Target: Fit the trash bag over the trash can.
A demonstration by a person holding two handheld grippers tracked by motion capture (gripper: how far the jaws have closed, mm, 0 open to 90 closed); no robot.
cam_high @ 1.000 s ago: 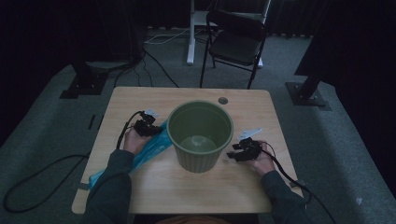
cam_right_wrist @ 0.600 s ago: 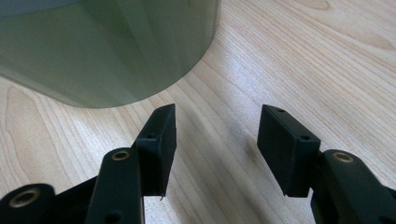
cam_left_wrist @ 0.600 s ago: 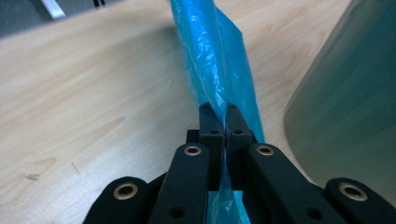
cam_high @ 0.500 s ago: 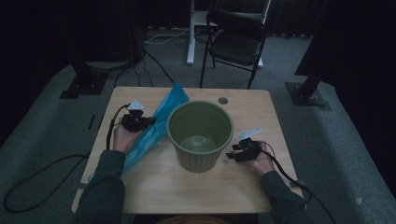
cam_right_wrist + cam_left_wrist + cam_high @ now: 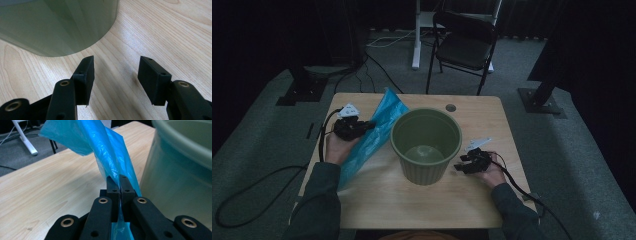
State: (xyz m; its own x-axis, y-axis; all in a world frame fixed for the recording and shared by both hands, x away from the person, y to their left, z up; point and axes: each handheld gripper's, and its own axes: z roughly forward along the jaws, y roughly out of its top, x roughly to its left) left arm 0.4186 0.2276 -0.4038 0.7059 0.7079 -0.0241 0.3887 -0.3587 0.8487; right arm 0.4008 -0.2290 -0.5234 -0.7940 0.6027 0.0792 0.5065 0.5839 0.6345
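I have the blue plastic bag (image 5: 110, 152) pinched in my left gripper (image 5: 119, 185): the two black jaws are pressed together with the film running between them, one stretch fanning up and away past the tips, the rest hanging down behind them toward the table (image 5: 362, 210). From the high view the bag (image 5: 372, 135) runs as a long diagonal strip, its upper corner lifted beyond the left gripper (image 5: 362, 127) toward the far edge of the table, its lower end trailing back toward my left forearm.

What the next move turns on, as I judge it, is the green bin (image 5: 426, 146). It stands upright just to the right of the left gripper, its rim (image 5: 185, 142) higher than the jaw tips and its wall very near them, apart from the jaws as far as I can tell. The bag's long axis lies slanted alongside the bin, not over its mouth, so I would need to carry the film up and across to the right before it can drop in.

My right gripper (image 5: 113, 75) rests low on the table on the bin's other side, jaws spread wide with nothing between them, the bin's base (image 5: 57, 30) just ahead of them and not touched. The left hand is plainly the nearer one to the bag.

I can read no brand, label or writing on the bag or bin.
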